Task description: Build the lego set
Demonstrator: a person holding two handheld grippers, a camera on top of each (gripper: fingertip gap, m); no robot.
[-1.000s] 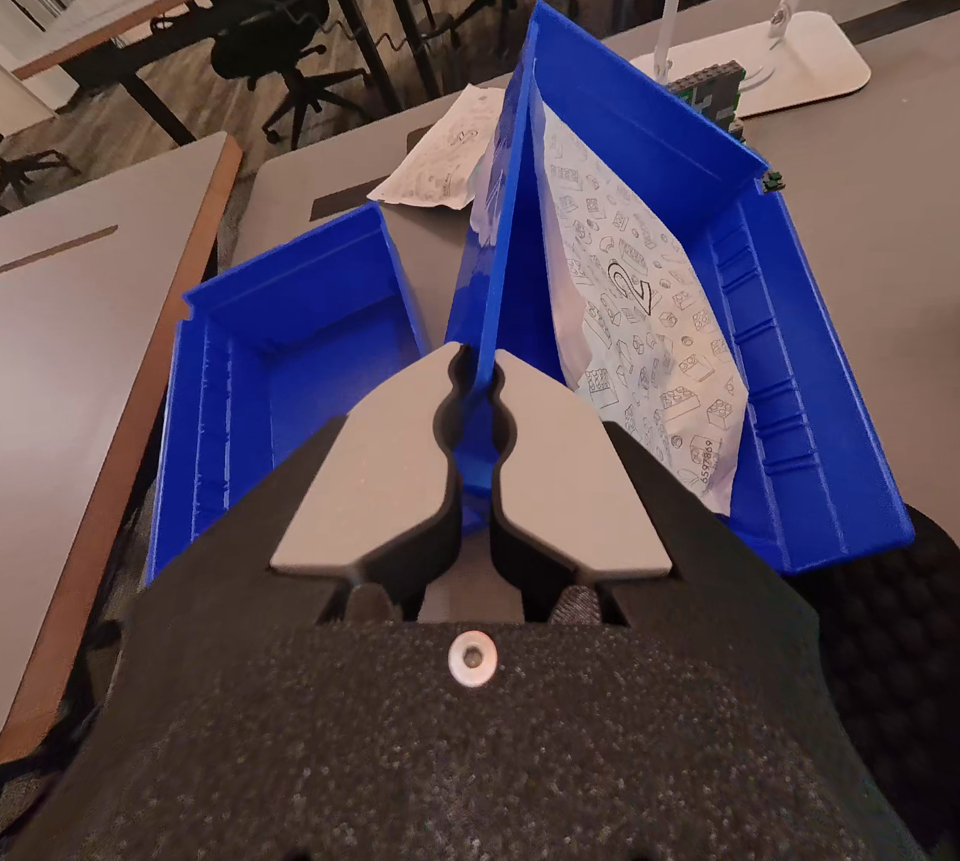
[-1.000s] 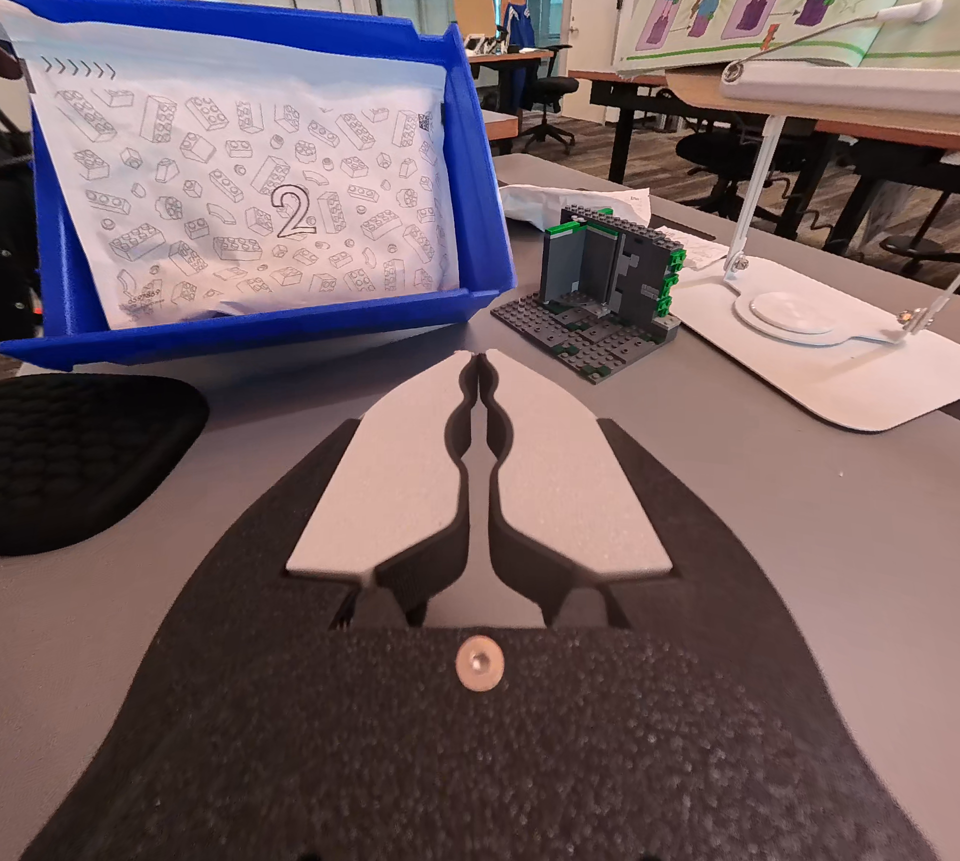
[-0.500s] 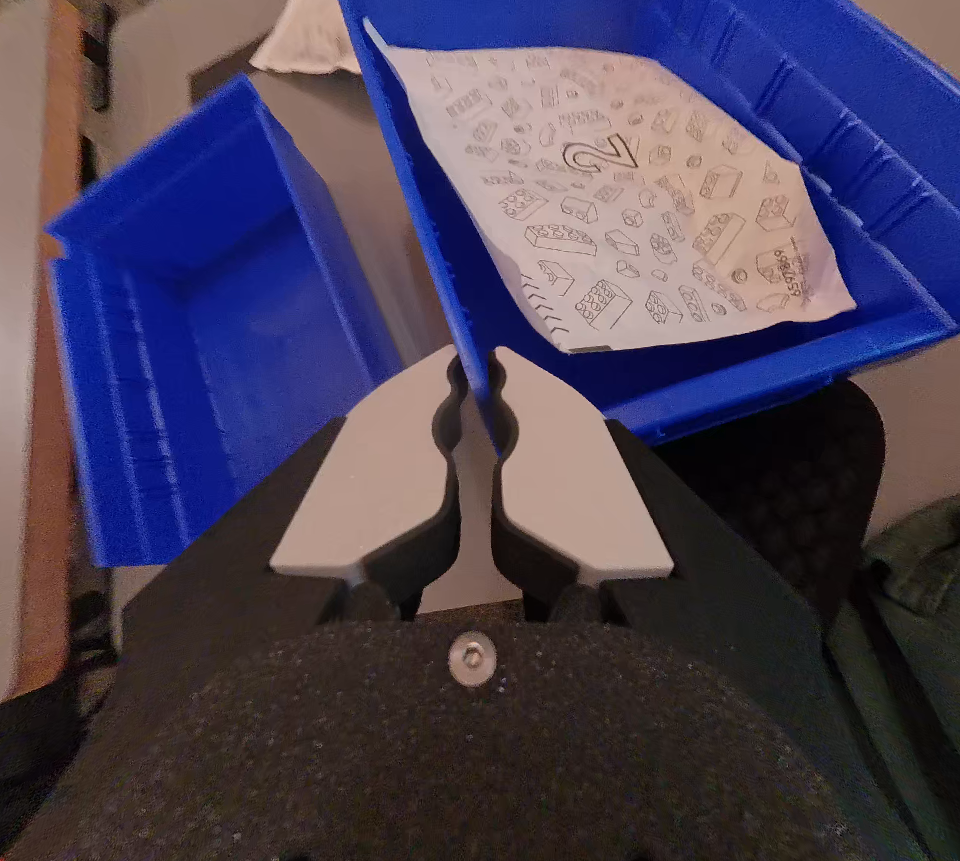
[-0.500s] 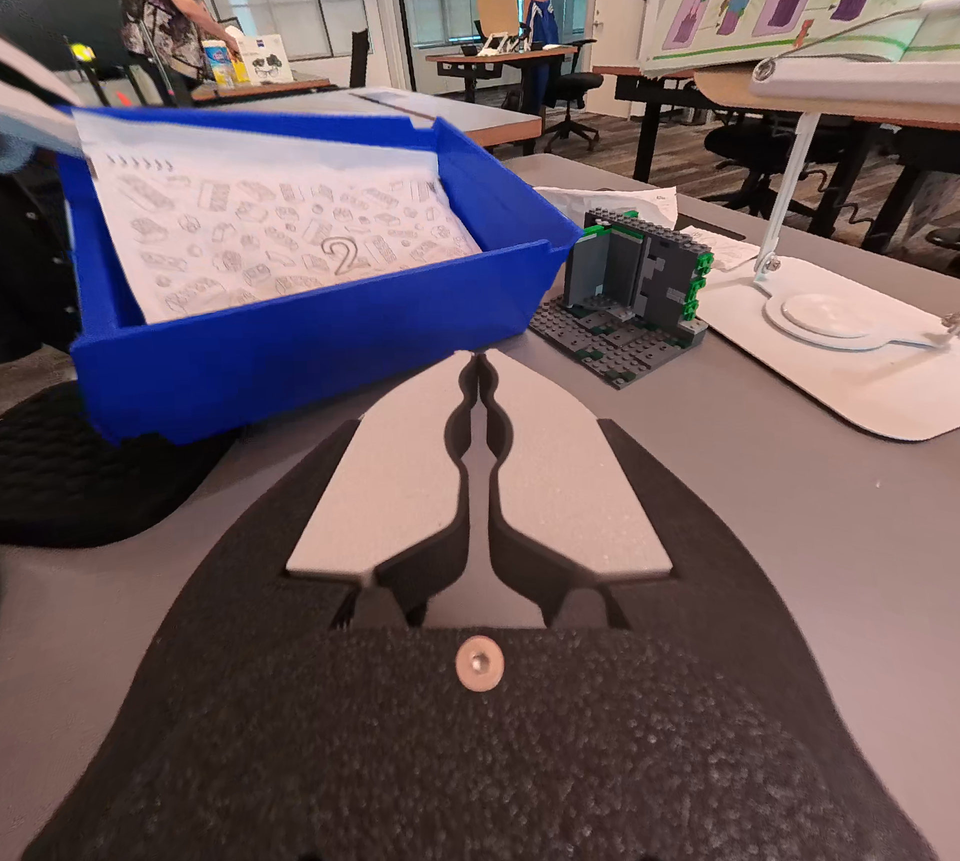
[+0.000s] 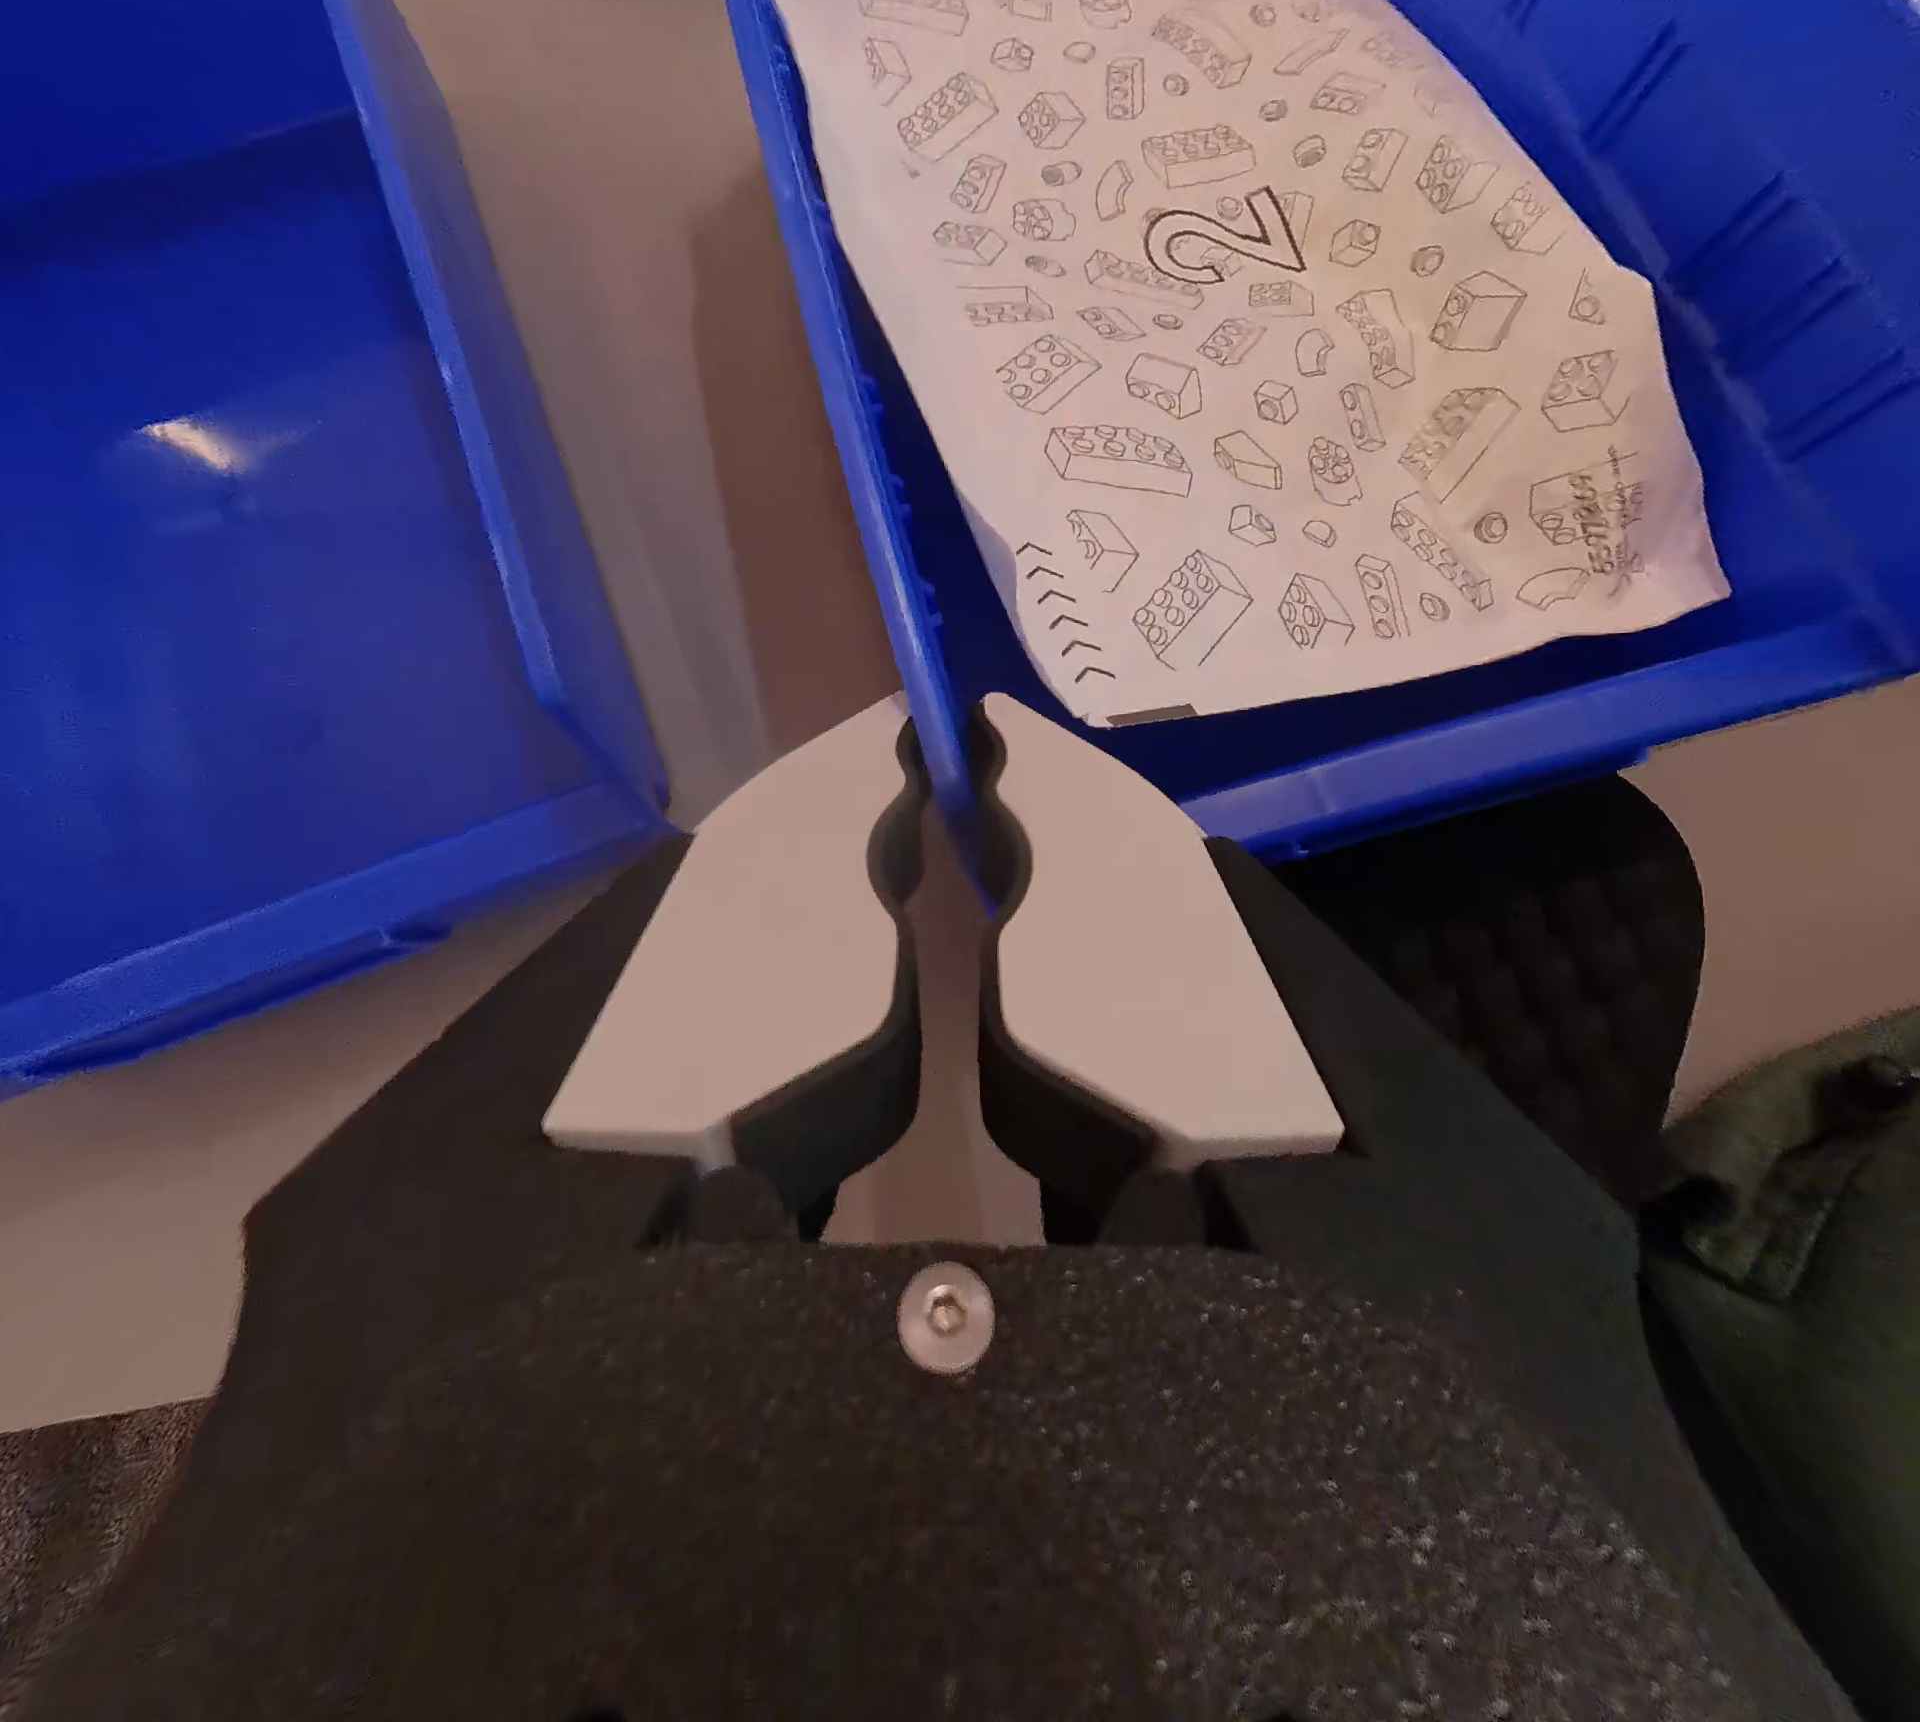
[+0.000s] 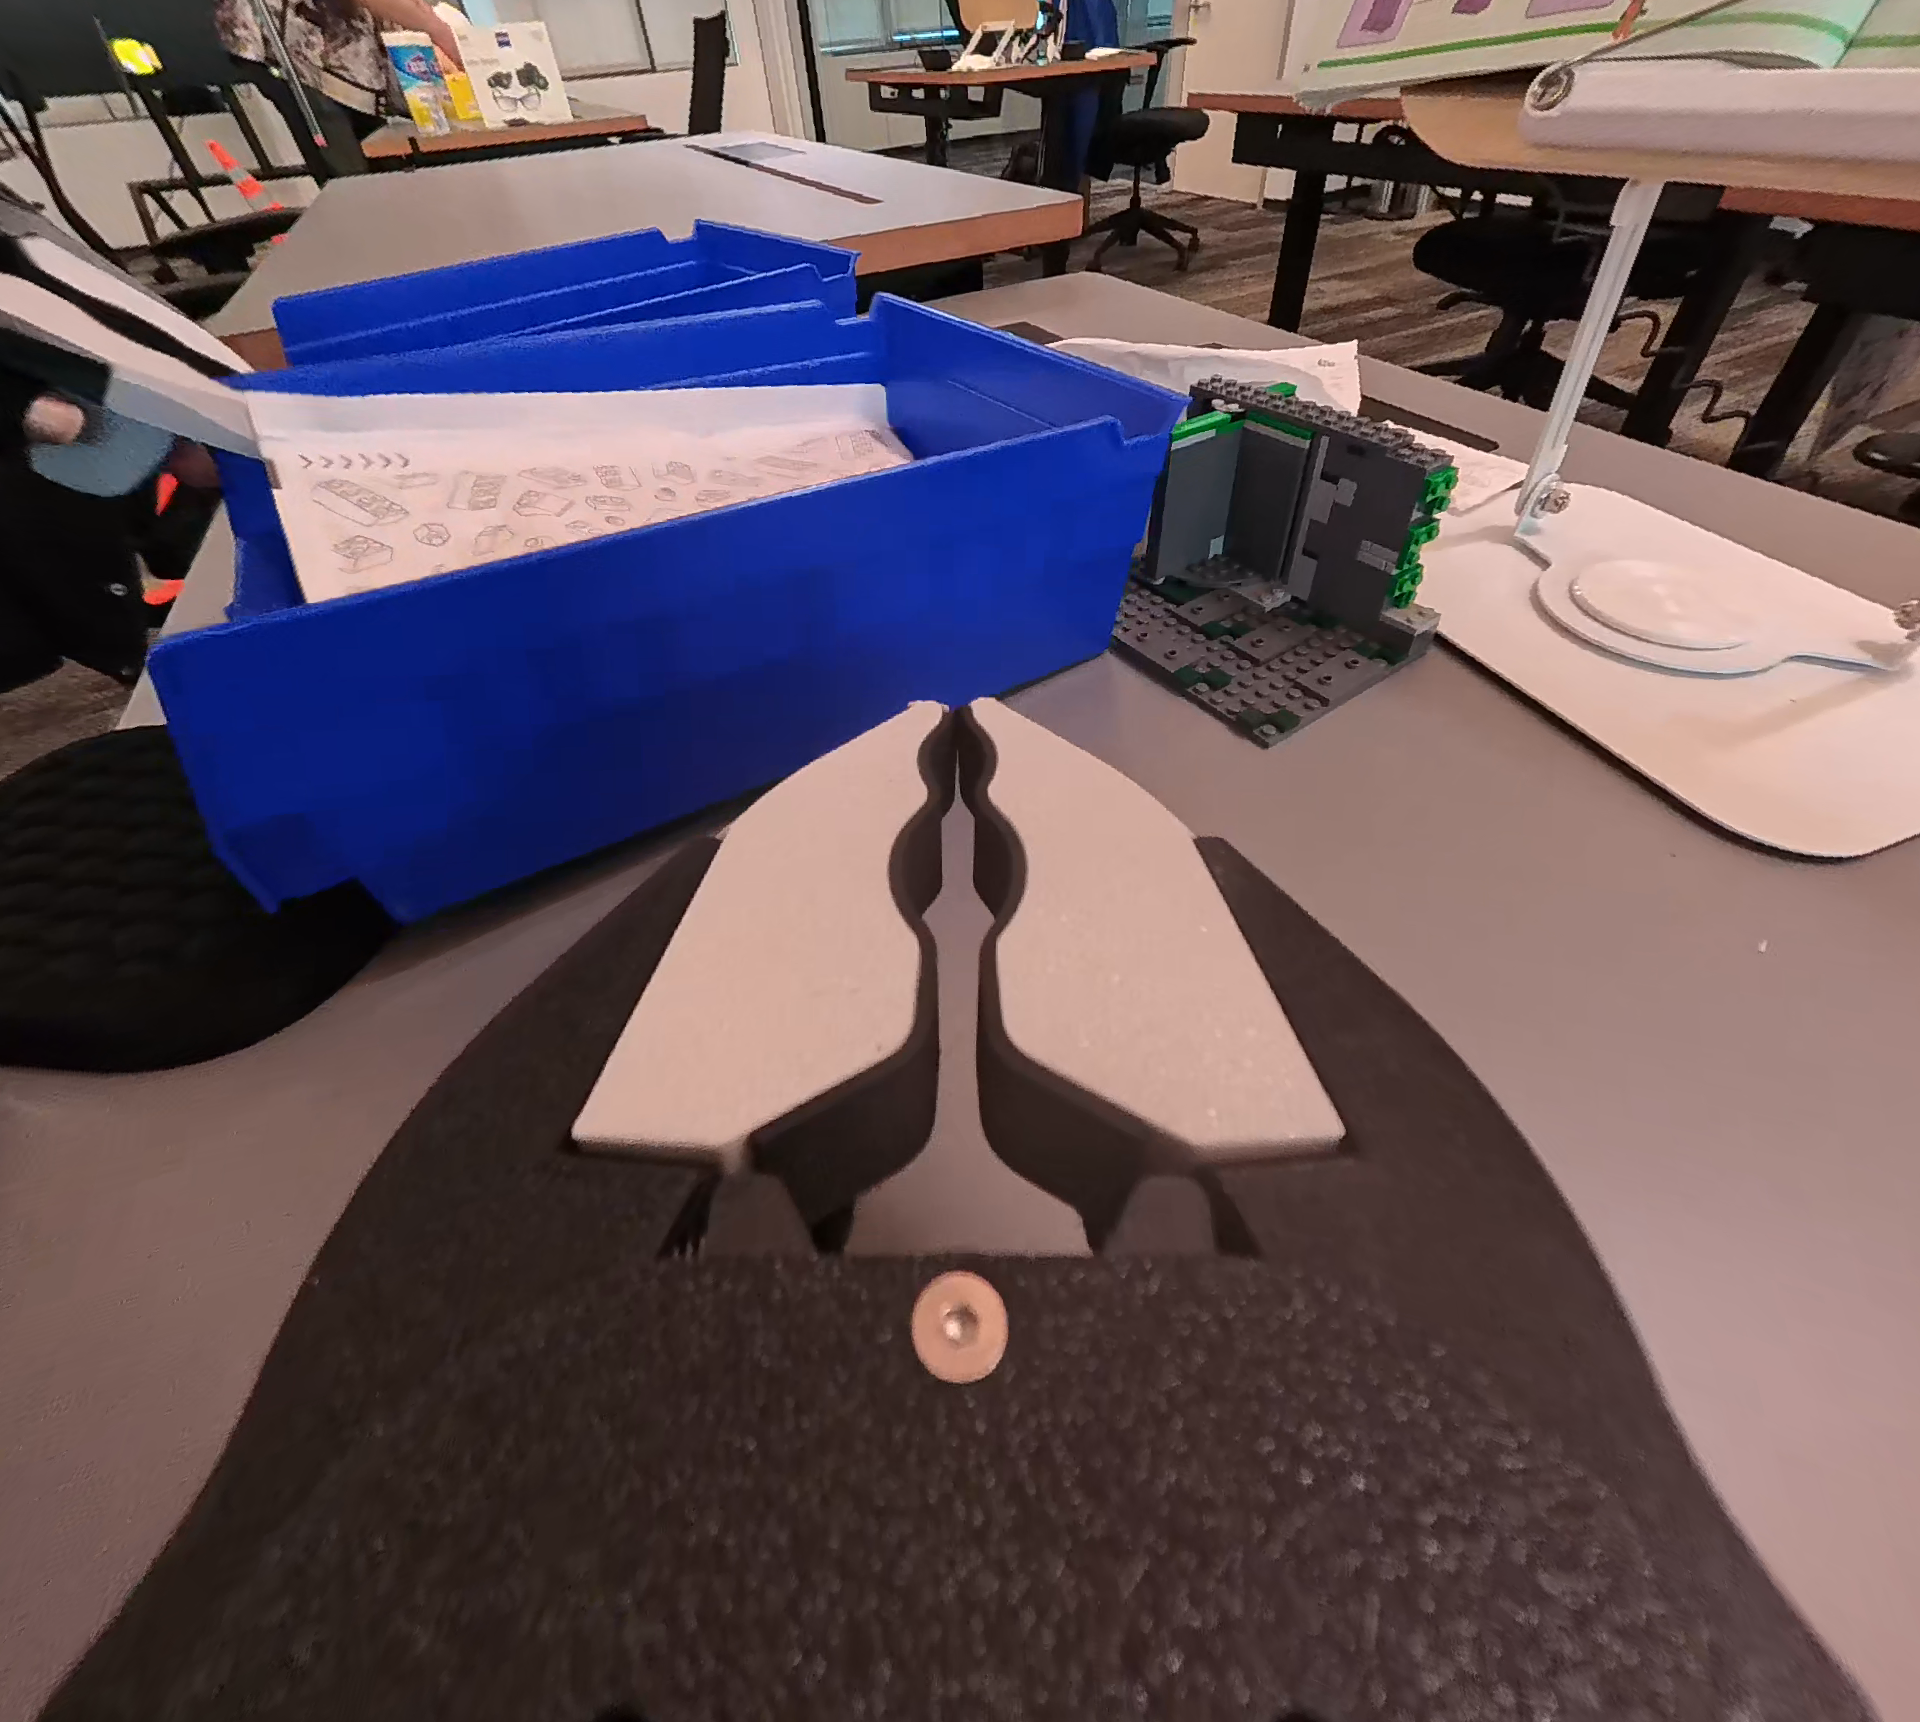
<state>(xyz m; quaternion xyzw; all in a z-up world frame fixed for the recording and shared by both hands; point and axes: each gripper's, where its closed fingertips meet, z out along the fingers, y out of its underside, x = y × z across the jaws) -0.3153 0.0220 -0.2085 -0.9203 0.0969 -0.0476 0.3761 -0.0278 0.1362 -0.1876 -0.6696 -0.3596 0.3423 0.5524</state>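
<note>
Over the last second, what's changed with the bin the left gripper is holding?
The blue bin went from tipped up on its side to nearly level on the table, and the white parts bag settled flat inside. The left gripper stays clamped on the bin's wall. The right gripper remains shut and empty; the lego build hasn't moved.

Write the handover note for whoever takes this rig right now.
Left gripper: shut on the side wall of the blue bin, near its front corner.
Right gripper: shut, holding nothing, low over the grey table.
The white parts bag lies unopened in that bin. A second blue bin sits beside it, nothing visible inside.
Done: a partly built grey and green model stands on the table past the bin, next to the white lamp base.
Left: release the bin, take out and open the bag, continue building.
</note>
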